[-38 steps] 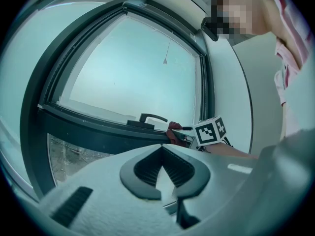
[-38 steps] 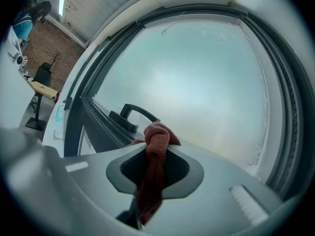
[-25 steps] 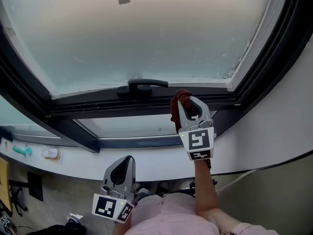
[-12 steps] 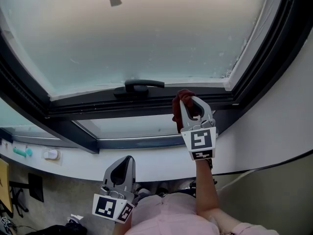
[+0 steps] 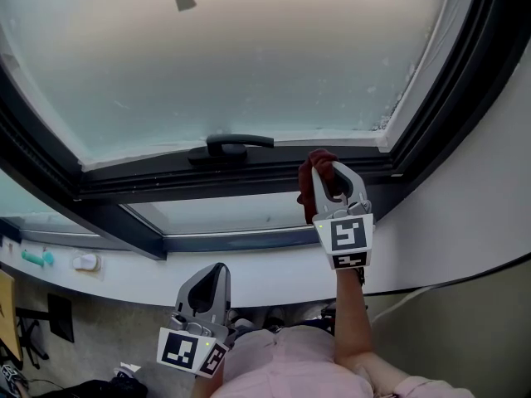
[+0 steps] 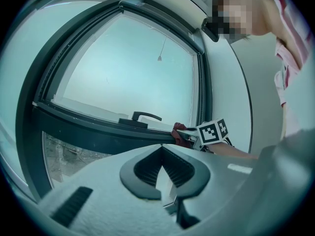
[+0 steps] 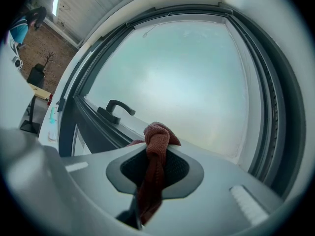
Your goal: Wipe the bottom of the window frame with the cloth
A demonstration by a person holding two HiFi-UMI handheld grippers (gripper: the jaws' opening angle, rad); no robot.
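Red cloth [image 7: 157, 134], clamped in R hand-held gripper [image 5: 329, 172]

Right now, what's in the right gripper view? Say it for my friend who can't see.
The right gripper is shut on a reddish-brown cloth that bunches up past the jaws. Behind it is a big frosted window in a dark frame, with a black handle at the lower left.
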